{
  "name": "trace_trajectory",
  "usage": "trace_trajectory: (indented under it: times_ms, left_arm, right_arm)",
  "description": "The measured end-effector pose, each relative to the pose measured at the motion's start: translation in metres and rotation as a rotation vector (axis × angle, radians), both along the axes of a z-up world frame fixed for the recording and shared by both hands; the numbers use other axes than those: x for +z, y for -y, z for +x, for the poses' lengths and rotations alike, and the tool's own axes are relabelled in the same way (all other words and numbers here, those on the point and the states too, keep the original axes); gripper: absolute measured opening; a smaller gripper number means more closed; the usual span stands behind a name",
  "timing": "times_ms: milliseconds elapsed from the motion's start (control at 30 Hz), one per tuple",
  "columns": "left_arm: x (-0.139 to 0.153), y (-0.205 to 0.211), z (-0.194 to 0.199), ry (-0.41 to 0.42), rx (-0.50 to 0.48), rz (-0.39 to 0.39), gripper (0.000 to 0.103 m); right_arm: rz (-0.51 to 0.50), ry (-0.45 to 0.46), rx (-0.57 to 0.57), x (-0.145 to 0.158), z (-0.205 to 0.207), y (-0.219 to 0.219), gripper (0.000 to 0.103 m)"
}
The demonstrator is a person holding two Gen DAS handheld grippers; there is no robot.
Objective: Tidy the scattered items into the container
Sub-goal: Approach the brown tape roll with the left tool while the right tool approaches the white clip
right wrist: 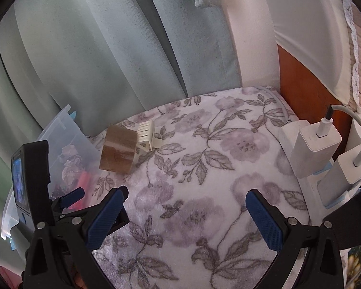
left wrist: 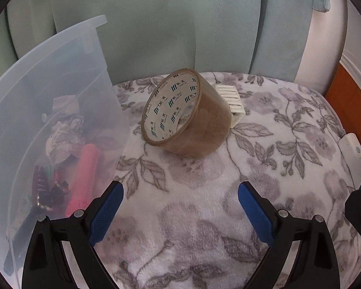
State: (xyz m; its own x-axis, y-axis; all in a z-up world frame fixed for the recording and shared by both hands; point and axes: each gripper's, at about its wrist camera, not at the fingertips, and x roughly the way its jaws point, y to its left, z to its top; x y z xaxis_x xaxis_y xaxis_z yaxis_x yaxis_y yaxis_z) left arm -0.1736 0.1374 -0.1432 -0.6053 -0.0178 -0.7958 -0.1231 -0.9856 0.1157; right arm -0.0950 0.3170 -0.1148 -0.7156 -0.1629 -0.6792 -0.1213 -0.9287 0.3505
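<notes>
Your left gripper hangs low over the floral blanket, jaws spread wide with nothing between the blue pads. Straight ahead of them sits the roll of brown tape, tipped up on its edge and leaning back against the white hair claw clip; the two are touching. The roll's white inner core faces you, printed over and over with a green striped logo and two Chinese characters that look like 长天, with smaller lettering beneath that is too fine to read.

To your left stands the translucent plastic container, right beside the tape. Through its frosted wall you can make out a pink marker-like stick, crumpled paper and some dark clips, all blurred.

Your right gripper is also wide open and empty above the blanket. From this side the tape and clip sit well ahead and to the left, near the container. At the right edge, two white chargers with cables are plugged into a power strip; no writing on them is legible.
</notes>
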Motion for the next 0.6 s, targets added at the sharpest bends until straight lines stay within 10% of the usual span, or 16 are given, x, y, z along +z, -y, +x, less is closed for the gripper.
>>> trace_trajectory:
  times_ms: [600]
  left_arm:
    - [-0.021, -0.029, -0.041, -0.083, 0.000, -0.263, 0.096]
  right_arm:
    - [-0.030, 0.040, -0.019, -0.018, -0.013, -0.010, 0.103]
